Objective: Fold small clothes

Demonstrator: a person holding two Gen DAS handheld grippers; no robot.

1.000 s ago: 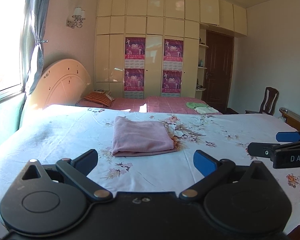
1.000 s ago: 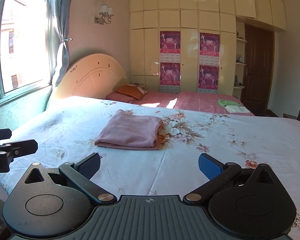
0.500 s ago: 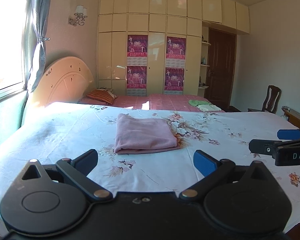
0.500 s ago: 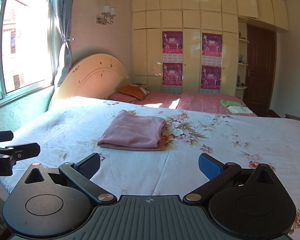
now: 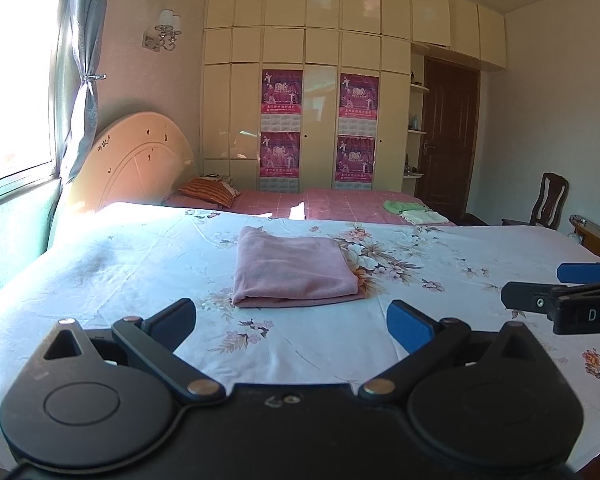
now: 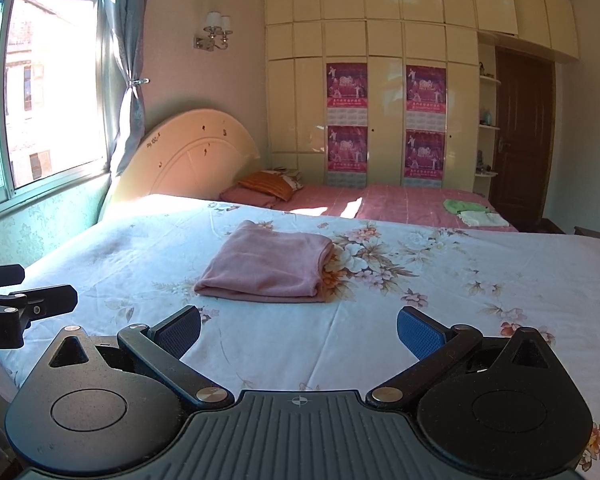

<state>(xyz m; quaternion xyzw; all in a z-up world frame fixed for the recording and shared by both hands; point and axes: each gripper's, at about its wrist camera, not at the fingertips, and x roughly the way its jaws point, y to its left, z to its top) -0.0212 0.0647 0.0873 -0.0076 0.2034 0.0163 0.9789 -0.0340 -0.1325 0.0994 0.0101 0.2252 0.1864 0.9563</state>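
Observation:
A pink garment (image 5: 292,268) lies folded into a flat rectangle in the middle of the floral bed sheet (image 5: 140,264); it also shows in the right wrist view (image 6: 268,266). My left gripper (image 5: 292,324) is open and empty, held above the near edge of the bed, short of the garment. My right gripper (image 6: 298,330) is open and empty, also near the bed's front edge. Each gripper shows at the side of the other's view: the right one (image 5: 560,292) and the left one (image 6: 24,296).
A second bed with a pink cover (image 5: 340,208) stands behind, with folded green and white clothes (image 5: 412,212) and an orange pillow (image 5: 208,192). Wardrobe (image 5: 320,100), door (image 5: 448,140) and a chair (image 5: 548,204) are beyond. A window (image 6: 40,100) is on the left.
Both grippers have drawn back and risen slightly from the bed, so the folded pink garment sits a little farther away. Both stay open and empty.

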